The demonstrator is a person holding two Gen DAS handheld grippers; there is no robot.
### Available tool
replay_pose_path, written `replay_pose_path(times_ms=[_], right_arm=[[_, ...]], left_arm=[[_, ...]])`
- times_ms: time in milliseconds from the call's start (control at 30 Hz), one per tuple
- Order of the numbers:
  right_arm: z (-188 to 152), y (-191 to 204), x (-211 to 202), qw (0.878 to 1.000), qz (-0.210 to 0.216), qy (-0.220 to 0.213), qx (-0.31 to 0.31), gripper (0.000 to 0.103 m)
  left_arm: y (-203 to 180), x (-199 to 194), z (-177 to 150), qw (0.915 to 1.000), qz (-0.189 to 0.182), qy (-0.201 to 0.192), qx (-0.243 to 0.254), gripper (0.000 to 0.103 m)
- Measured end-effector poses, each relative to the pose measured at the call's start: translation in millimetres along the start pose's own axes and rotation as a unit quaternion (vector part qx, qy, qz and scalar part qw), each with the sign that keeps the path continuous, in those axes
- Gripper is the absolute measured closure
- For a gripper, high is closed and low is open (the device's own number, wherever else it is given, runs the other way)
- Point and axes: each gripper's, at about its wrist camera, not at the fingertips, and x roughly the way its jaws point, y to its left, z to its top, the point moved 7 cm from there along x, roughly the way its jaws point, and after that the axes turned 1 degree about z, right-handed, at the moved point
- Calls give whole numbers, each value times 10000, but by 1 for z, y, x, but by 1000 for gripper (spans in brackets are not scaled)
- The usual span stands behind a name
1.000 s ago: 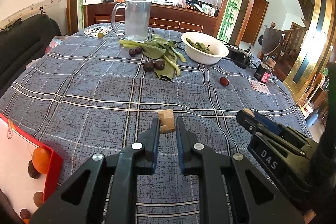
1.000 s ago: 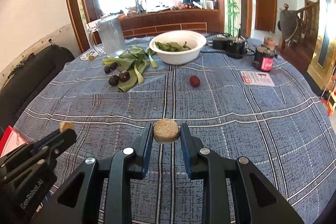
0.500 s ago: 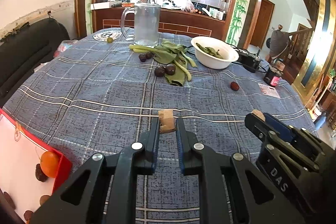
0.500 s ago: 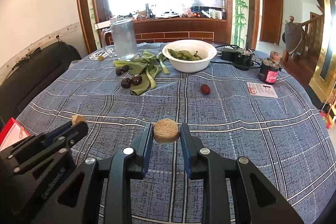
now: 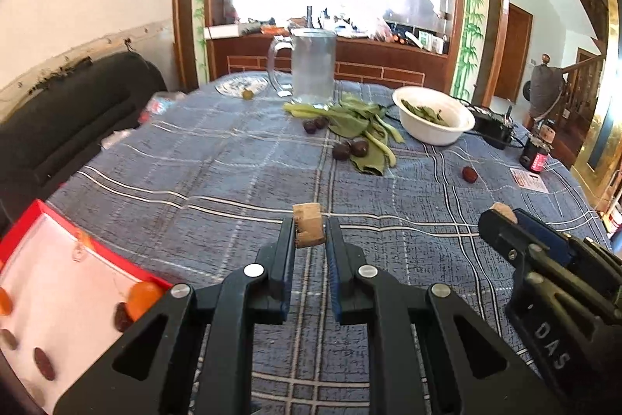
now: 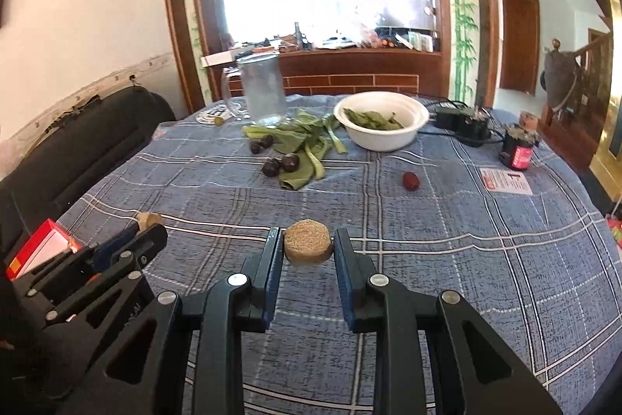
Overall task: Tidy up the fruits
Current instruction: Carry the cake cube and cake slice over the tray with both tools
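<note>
"On the blue checked tablecloth (image 6: 447,240), where did the fruit lie?"

"Mostly far off: two dark plums (image 6: 280,166) touching the green leaves (image 6: 307,150), two more (image 6: 261,144) nearer the glass mug (image 6: 262,88), and a red date (image 6: 410,180) alone, well apart from them. The red tray (image 5: 50,220) at the left already held an orange fruit (image 5: 142,298) and some dates."

"And the grippers?"

"The left gripper (image 5: 309,234) was clamped on a cork piece (image 5: 309,230); the right gripper (image 6: 308,247) was clamped on a round cork disc (image 6: 308,247). Neither held fruit."

"So how should the next pick have gone?"

"I judged the right one best placed for the lone date: jaws spread first, approach low, straddle it squarely, close gently, since a small round fruit would likely roll."
</note>
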Motion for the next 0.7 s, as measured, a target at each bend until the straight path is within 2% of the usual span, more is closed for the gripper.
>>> replay_pose_path(times_ms=[333,567,700], right_arm=[[-1,11,-6,9997,-47,-155,-196,77],[-1,18,-17,9996,-40,-266,-22,78],[-10,53,-29,9989,441,-145,39,78]], left_arm=[[25,-61,11,9993,152,-346,-34,86],[72,-113,10,9975,453,-548,-54,86],[109,-134,5,9951,768,-620,-56,86]])
